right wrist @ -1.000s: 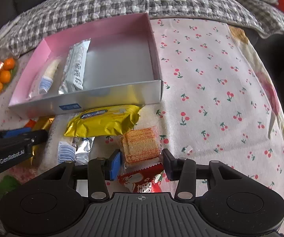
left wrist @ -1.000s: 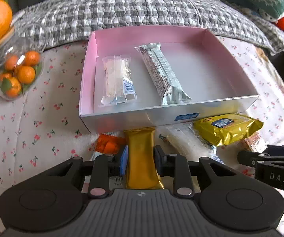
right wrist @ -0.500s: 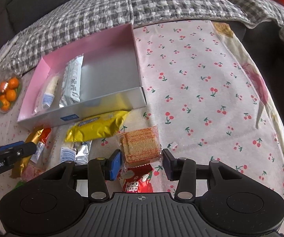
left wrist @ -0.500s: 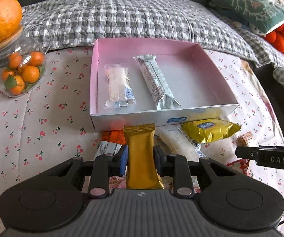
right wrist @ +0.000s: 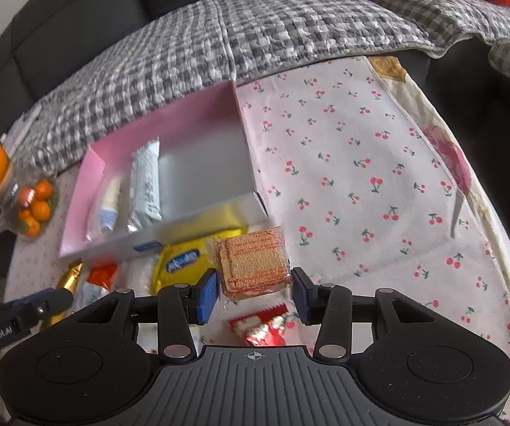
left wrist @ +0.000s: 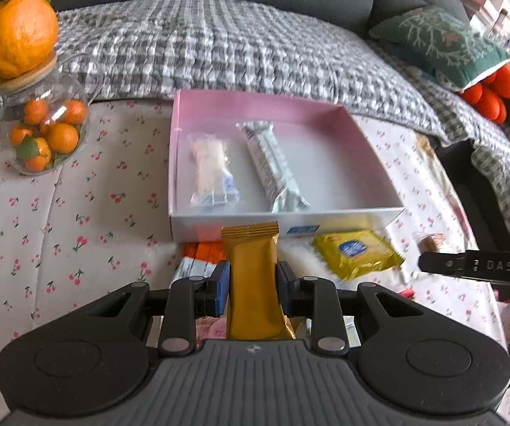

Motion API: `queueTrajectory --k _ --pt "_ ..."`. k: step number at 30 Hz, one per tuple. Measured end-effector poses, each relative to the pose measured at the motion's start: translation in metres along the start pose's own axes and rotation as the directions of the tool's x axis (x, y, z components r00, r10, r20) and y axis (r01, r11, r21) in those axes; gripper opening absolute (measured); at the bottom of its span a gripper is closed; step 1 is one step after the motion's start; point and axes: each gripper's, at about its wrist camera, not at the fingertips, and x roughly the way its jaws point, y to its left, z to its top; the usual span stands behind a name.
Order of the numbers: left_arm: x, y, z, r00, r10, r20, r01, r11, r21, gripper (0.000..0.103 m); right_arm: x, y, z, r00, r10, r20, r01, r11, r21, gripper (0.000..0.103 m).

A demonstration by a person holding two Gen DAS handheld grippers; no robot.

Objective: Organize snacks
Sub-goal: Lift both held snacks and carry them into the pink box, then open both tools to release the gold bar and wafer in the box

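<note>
The gold bar wrapper (left wrist: 253,284) is clamped between the pads of the left gripper (left wrist: 253,284), long axis running straight away from the camera, its crimped top end pointed at the near wall of the pink box (left wrist: 287,222). That crimped end sits just in front of the box's white outer wall; the other end runs back under the gripper body, so it can't be seen fully. The bar looks lifted off the cherry-print cloth (left wrist: 60,220).

Over on the other side, the right gripper (right wrist: 253,294) is closed on the clear-wrapped wafer pack (right wrist: 253,261). The pack is squarish, so not much of a long axis, but it's held a bit skewed, far edge tipped toward the box corner. Most of the pack sticks out ahead of the pads; only its near end is pinched between them.

Inside the box, two snacks are already laid side by side at the left end: a clear pale packet (left wrist: 212,170) and a silver bar (left wrist: 274,167), both lengthwise front to back, the silver one slightly angled.

Left on the cloth in front of the box: a yellow packet (left wrist: 356,254), an orange wrapper (left wrist: 203,250), and a red-and-white wrapper (right wrist: 260,326) seen under the right gripper. A glass jar of small oranges (left wrist: 44,135) stands off to the left.
</note>
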Motion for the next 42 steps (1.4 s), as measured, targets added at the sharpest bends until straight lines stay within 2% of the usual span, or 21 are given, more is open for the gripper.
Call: queueTrajectory --k 6,15,21,26,38,40,42 --pt "0.004 -0.011 0.016 1.0 0.0 0.015 -0.001 1.0 0.024 0.026 0.0 0.009 0.012 0.998 0.052 0.046 -0.053 0.998 0.02 0.043" --pt "0.04 -0.026 0.049 0.995 -0.096 0.035 0.097 0.995 -0.011 0.026 0.02 0.014 0.032 0.984 0.121 0.13 -0.126 0.992 0.027 0.043" --pt "0.074 -0.03 0.059 0.99 -0.134 0.04 0.136 0.99 -0.047 0.026 0.031 0.01 0.041 0.966 0.175 0.192 -0.182 0.983 0.019 0.043" --pt "0.089 -0.027 0.068 0.987 -0.15 0.064 0.153 0.987 -0.044 0.026 0.04 0.009 0.044 0.962 0.196 0.191 -0.199 0.98 -0.003 0.043" --pt "0.107 -0.023 0.078 0.99 -0.115 0.088 0.113 0.993 0.019 0.027 0.053 0.006 0.047 0.972 0.169 0.161 -0.166 0.986 -0.028 0.047" --pt "0.107 -0.022 0.077 0.989 -0.114 0.093 0.112 0.993 0.026 0.032 0.053 0.005 0.048 0.973 0.17 0.154 -0.169 0.985 -0.023 0.055" --pt "0.109 -0.025 0.078 0.988 -0.126 0.085 0.123 0.992 0.036 0.053 0.052 0.004 0.049 0.97 0.189 0.153 -0.189 0.982 -0.012 0.062"
